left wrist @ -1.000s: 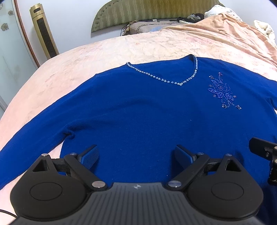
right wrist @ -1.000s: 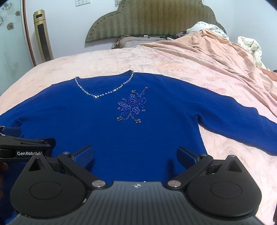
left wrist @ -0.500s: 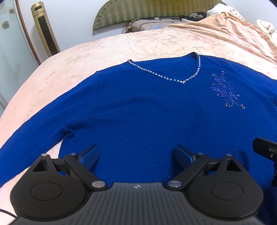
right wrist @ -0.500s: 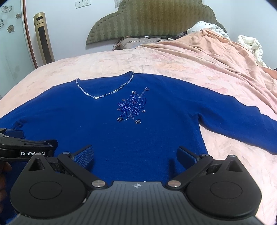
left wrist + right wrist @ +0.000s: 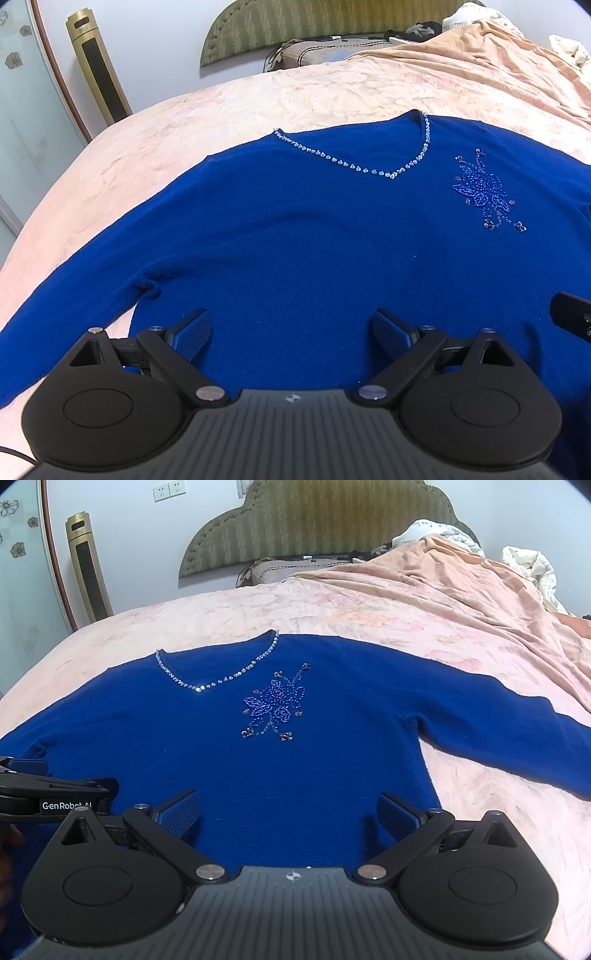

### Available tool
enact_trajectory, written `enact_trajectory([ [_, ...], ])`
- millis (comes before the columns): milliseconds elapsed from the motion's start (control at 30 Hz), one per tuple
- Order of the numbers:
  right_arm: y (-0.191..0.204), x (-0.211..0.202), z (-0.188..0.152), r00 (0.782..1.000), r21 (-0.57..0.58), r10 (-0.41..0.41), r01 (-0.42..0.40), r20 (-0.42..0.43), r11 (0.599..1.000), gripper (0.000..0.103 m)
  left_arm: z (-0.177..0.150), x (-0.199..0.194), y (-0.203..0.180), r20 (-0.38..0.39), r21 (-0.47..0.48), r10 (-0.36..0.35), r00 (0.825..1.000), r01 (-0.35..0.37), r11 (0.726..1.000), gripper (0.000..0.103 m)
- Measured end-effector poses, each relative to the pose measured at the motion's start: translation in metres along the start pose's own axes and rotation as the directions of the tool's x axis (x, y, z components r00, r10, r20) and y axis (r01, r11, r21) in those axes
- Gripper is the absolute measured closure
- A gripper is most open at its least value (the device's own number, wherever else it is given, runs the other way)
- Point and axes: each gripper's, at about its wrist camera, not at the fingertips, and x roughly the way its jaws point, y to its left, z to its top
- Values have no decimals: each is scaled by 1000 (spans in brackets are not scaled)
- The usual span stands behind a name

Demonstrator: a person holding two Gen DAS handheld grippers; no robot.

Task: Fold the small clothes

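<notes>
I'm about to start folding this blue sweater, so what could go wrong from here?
1. The beaded flower and the bead trim at the neck could snag or shed beads if the tongs pinch there.
2. Both tongs, left and right, hang open over the sweater body, so they might grip one layer only and fold it unevenly.
3. The sleeve lies spread out and may drag and bunch.

One blue sweater [image 5: 295, 760]; two grippers; one headboard [image 5: 317, 528]; perhaps one pillow [image 5: 266, 574].
</notes>
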Motion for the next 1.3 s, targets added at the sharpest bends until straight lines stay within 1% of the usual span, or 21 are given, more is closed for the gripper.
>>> enact_trajectory([
  [267,-7,-7,-2,998,-15,-8,9,67,1000,0,2,-2,-7,-1,13,6,1000,-6,1000,8],
  [467,-19,-6,0,998,32,22,-24,63,999,0,3,-6,-15,3,40,11,1000,-11,999,8],
  [633,-24,-6,-1,996,50,56,-59,63,997,0,6,-7,-26,3,68,13,1000,-14,998,8],
  [933,-36,-6,-1,996,80,57,-62,63,995,0,11,-3,-36,-2,85,23,1000,-23,996,8],
  [1133,-50,-2,-2,997,141,59,-65,43,988,0,13,-5,-40,-1,93,26,1000,-26,995,8],
  [1233,-56,-2,-2,996,166,68,-76,50,983,0,15,-6,-42,-2,95,25,1000,-24,995,8],
  [1300,-59,-3,-2,996,172,69,-78,56,982,0,18,-7,-45,-2,92,11,1000,-10,996,8],
])
